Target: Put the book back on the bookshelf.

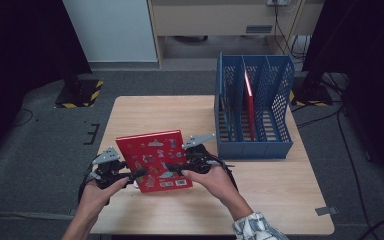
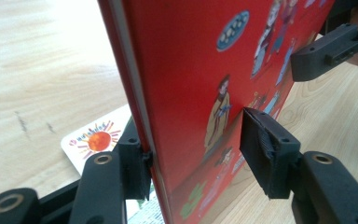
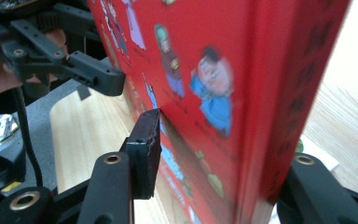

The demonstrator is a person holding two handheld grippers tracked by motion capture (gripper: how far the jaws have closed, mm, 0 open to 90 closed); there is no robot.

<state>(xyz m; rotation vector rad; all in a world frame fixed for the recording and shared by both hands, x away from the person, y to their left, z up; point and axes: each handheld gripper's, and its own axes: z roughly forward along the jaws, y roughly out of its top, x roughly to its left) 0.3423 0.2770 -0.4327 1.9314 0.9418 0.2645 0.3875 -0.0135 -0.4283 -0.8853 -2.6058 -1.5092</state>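
Both handheld grippers, the left gripper (image 1: 130, 178) and right gripper (image 1: 176, 168), are matte black with angular linkage arms pinned by brass-ringed rivets. A grey three-cornered plate tops each. Ribbed black pads face the fingers (image 2: 266, 151). A black cable trails behind. One forearm wears a plaid-patterned sleeve (image 1: 256, 227).

No legible writing

The red book (image 1: 152, 159) bears cartoon figures and a barcode label; its lettering is too blurred to read.

Left gripper (image 2: 193, 154) jaws apparently clamp the red book (image 2: 205, 70).
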